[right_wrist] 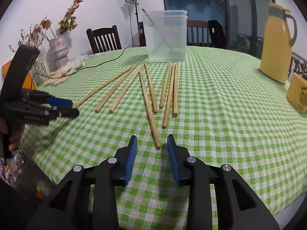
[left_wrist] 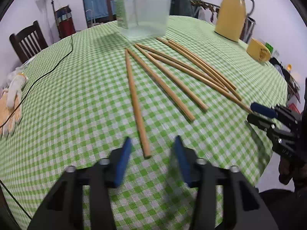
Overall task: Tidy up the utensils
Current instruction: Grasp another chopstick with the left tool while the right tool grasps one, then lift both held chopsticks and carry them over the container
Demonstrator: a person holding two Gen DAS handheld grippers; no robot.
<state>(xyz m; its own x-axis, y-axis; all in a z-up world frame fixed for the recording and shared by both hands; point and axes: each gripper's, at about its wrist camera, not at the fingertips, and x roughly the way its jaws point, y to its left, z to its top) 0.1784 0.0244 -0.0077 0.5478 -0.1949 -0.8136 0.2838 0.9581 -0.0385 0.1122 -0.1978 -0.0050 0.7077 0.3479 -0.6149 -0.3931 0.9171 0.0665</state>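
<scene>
Chopsticks (right_wrist: 147, 97) lie fanned out on the green checked tablecloth (left_wrist: 76, 95) in front of you, thin ends pointing toward the clear plastic container (left_wrist: 143, 9) that stands near the far edge of the table. Your left gripper (left_wrist: 152, 143) sits low over the near edge with its blue fingers (left_wrist: 122, 161) well apart, and the butt of the leftmost chopstick (left_wrist: 136, 103) lies on the cloth between them, untouched by either pad. Your right gripper (right_wrist: 151, 141) is held the same way, its fingers apart, with the end of one long chopstick (right_wrist: 148, 107) resting just ahead of the gap. In the right wrist view you can see one stick (right_wrist: 157, 28) already leaning inside the container. A yellow thermos jug (left_wrist: 232, 13) stands toward the far right edge of the table, with a yellow mug (left_wrist: 258, 49) lying near it. A white work glove (left_wrist: 14, 99) and a black cable (left_wrist: 48, 71) rest along the left edge, and a dark wooden chair (right_wrist: 103, 38) stands beyond the table.
</scene>
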